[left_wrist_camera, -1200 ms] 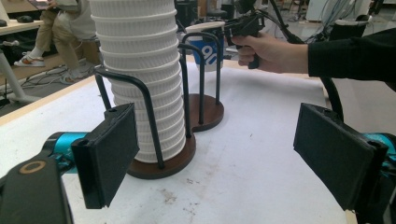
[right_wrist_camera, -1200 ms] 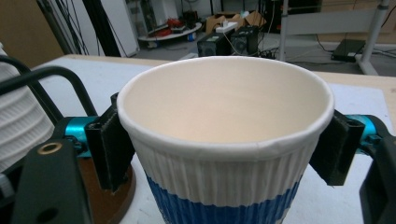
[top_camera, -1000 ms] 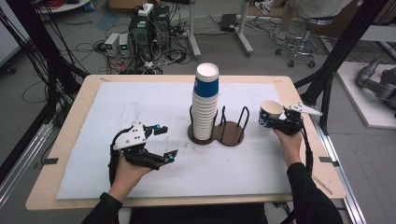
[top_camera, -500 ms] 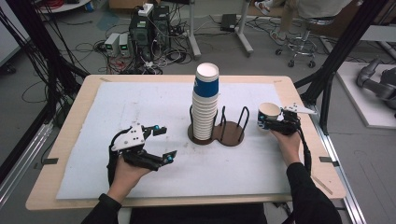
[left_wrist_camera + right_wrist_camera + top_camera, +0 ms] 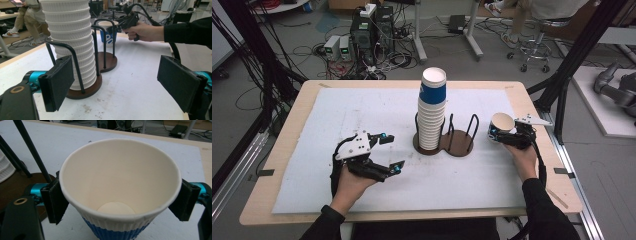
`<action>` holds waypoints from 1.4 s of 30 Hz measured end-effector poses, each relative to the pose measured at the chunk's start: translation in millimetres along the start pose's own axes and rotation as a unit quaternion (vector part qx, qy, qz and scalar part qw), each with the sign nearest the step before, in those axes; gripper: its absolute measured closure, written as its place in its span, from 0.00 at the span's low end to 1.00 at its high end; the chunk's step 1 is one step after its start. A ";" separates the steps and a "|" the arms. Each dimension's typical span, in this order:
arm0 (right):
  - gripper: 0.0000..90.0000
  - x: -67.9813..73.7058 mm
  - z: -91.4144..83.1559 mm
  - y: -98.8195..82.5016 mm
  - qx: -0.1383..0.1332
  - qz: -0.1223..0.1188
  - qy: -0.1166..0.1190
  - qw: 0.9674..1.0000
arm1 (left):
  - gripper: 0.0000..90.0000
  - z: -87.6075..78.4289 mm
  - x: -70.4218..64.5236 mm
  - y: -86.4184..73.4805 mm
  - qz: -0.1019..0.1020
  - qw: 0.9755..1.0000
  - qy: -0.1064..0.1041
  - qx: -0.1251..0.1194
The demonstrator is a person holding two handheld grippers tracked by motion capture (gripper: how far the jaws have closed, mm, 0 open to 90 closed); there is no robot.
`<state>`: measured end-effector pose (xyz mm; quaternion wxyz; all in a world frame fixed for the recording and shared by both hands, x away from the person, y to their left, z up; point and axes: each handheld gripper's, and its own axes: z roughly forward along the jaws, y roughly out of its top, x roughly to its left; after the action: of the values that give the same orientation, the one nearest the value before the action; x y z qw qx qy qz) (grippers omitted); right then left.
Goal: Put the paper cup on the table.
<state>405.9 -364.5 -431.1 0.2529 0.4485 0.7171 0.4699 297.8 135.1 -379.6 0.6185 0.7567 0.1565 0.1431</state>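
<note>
On the counter (image 5: 337,107), covered by a pale mat, a tall stack of paper cups (image 5: 432,112) stands in one ring of a dark two-ring holder (image 5: 457,142); the other ring is empty. To the holder's right, the right tool (image 5: 499,135) has a single paper cup (image 5: 501,125) upright between its jaws, which have just been opening. The left tool (image 5: 389,152) rests low over the mat, well apart from the holder, jaws spread with nothing between them.

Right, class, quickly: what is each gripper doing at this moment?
Left gripper: open, nothing between its jaws.
Right gripper: jaws have just been opening around the paper cup; the cup stands between the pads, grip loosening.
</note>
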 end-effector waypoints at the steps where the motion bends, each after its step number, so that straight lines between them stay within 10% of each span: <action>1: 0.19 0.4 -0.2 0.1 0.001 0.000 -0.002 1.000 | 0.16 0.7 -0.2 0.1 -0.002 1.000 -0.001 0.000; 31: 0.15 -3.5 -39.3 -3.3 0.055 0.007 0.000 0.998 | 0.16 2.7 1.9 1.2 -0.002 1.000 -0.003 0.001; 42: 0.15 1.9 -82.6 3.7 0.008 -0.005 0.058 0.998 | 0.16 4.3 5.0 0.4 -0.004 1.000 -0.001 0.004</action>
<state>341.7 -399.3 -392.1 0.2096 0.4184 0.7366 0.4883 304.2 133.3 -379.9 0.6159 0.7588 0.1598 0.1393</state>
